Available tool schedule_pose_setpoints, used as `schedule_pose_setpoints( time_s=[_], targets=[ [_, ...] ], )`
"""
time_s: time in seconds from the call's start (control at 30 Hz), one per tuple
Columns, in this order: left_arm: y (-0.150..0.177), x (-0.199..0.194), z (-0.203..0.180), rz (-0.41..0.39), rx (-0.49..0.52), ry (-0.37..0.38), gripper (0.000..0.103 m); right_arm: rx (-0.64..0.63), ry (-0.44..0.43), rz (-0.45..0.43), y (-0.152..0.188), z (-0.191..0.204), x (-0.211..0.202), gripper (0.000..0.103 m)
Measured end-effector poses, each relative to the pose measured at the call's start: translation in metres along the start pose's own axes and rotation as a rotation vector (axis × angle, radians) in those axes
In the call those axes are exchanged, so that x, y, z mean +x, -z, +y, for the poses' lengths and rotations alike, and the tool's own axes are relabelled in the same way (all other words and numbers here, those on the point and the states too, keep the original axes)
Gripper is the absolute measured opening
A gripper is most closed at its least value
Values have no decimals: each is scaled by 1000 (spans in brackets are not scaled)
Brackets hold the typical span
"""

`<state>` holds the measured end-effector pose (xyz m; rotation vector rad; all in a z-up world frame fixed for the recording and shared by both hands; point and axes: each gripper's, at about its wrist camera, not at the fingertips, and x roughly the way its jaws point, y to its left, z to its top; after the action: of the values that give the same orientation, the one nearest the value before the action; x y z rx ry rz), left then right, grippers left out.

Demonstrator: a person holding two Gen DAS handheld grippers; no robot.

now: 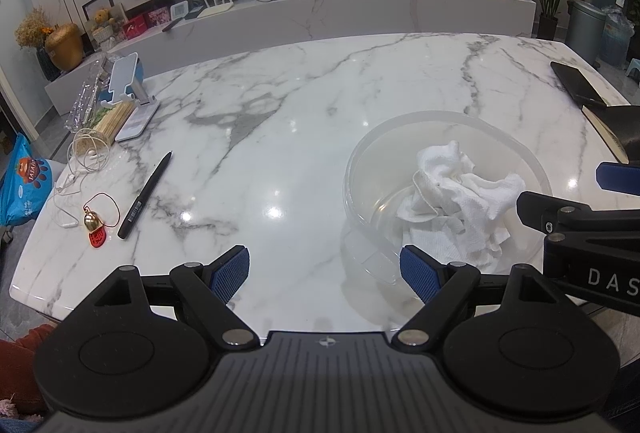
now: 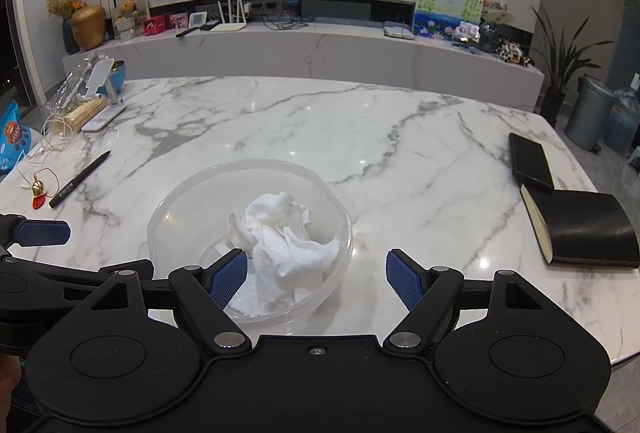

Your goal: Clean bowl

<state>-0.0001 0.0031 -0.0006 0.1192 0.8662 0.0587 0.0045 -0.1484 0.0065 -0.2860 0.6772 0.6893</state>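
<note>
A clear plastic bowl [image 1: 372,169] stands on the white marble table [image 1: 280,105] with a crumpled white cloth [image 1: 456,201] inside. It also shows in the right wrist view [image 2: 192,201], with the cloth [image 2: 284,233] in it. My left gripper [image 1: 325,273] is open and empty, low over the table just left of the bowl, its right finger near the bowl's near rim. My right gripper [image 2: 316,275] is open and empty, at the bowl's near side, its left finger over the near rim beside the cloth.
A black pen [image 1: 146,195], a gold bell charm [image 1: 93,223], earphones [image 1: 76,169], a stick bundle and a phone stand [image 1: 126,81] lie at the table's left. Two black notebooks [image 2: 584,229] lie at the right. A TV console stands behind.
</note>
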Motion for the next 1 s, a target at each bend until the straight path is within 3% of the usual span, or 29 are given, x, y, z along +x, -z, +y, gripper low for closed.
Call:
schedule_pose_setpoints(
  time_s=[1.0],
  targets=[
    [-1, -1, -2, 1, 0, -2, 82, -3, -2, -1, -1, 0, -1, 74]
  ],
)
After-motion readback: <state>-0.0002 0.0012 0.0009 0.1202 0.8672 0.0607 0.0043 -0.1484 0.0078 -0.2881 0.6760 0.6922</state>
